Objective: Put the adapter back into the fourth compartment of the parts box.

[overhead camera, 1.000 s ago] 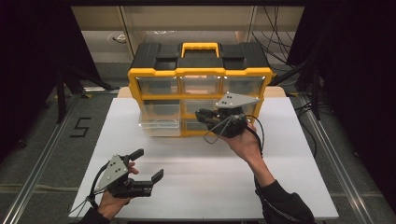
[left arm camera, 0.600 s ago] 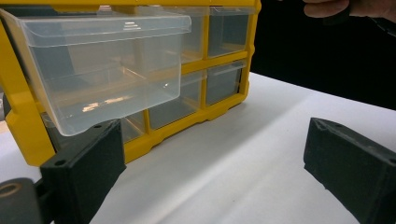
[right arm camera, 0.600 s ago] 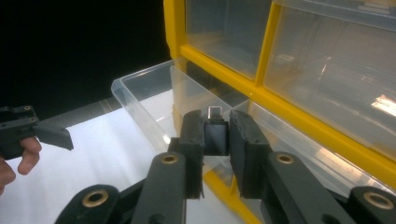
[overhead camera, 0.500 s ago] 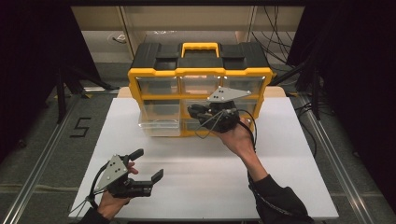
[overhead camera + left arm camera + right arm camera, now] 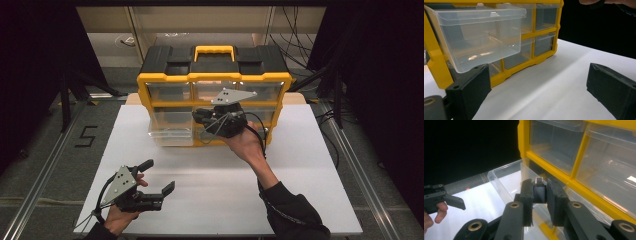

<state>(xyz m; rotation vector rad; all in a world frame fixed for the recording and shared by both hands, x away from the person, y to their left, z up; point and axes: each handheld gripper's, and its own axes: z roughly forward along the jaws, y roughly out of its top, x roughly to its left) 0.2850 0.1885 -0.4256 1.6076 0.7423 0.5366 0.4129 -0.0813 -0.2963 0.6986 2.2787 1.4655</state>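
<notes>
Beside the pulled-out drawer [image 5: 506, 180], right tool [image 5: 539, 195] clamps a small black block [image 5: 539, 191]; left tool [image 5: 536, 92] gapes.

Right gripper slides left across the organizer front

The right gripper [image 5: 201, 119] has drifted leftward along the yellow organizer [image 5: 212, 80], from in front of its right-hand drawers to in front of its middle column, and sits a touch higher against the drawer fronts. Its jaws, clamped on a small black block [image 5: 539, 192], are now just beside the pulled-out clear drawer [image 5: 170, 131] at the organizer's lower left, with the forearm angled further leftward behind it.
</notes>
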